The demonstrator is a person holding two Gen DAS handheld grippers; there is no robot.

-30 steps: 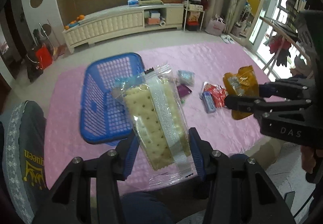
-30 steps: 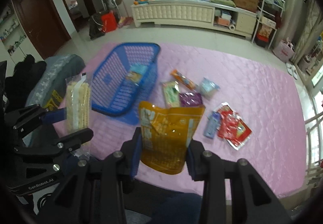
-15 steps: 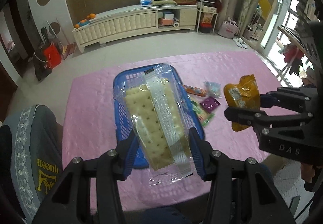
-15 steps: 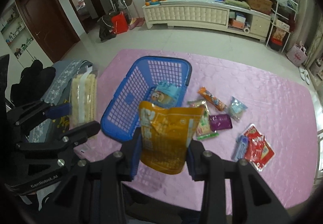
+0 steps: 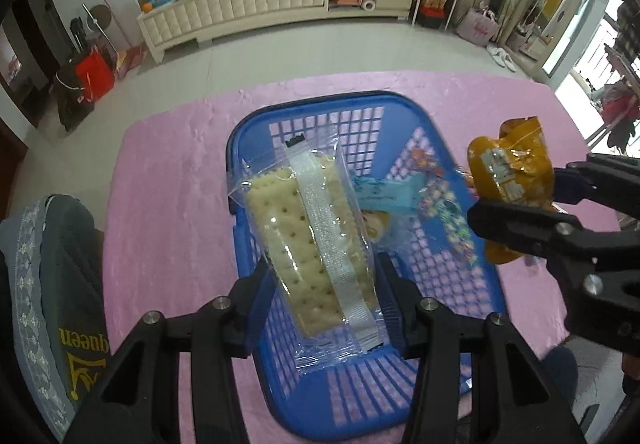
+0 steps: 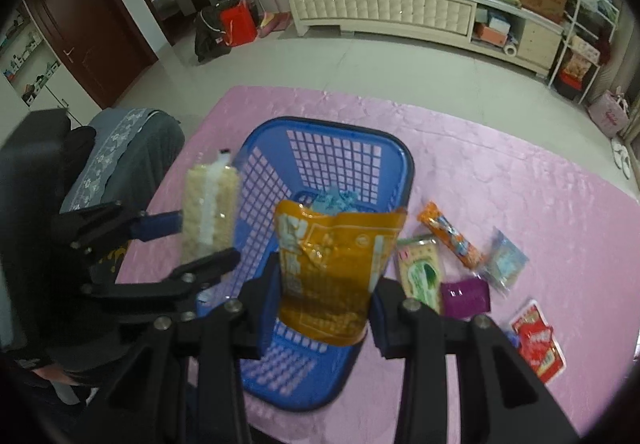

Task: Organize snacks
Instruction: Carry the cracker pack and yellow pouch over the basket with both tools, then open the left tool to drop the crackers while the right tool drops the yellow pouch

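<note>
Both claws tilted steeply down over basket (image 5: 256,116): left claw (image 5: 320,284) grips crackers (image 5: 304,228), right claw (image 6: 324,308) grips orange pouch (image 6: 332,268).

Basket (image 5: 448,308): blue plastic lattice, smooth, slightly glossy.
Cracker packet (image 5: 316,244): clear glossy film, crinkled; matt pitted crackers are seen through it.
Orange pouch (image 6: 332,276): shiny creased foil-like plastic.
Table cover (image 6: 520,180): pink quilted cloth, faint sheen.
Gripper bodies: matt black plastic, with metal screws.

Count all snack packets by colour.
Orange: 2, held foil pouch, stick packet on pink cloth.
Blue: 3, light-blue packet in plastic basket, clear-blue packet, half-hidden blue packet.
Clear: 1, held cracker pack.
Green: 1, flat packet.
Purple: 1, small sachet.
Red: 1, crinkled packet.
Total: 9.
</note>
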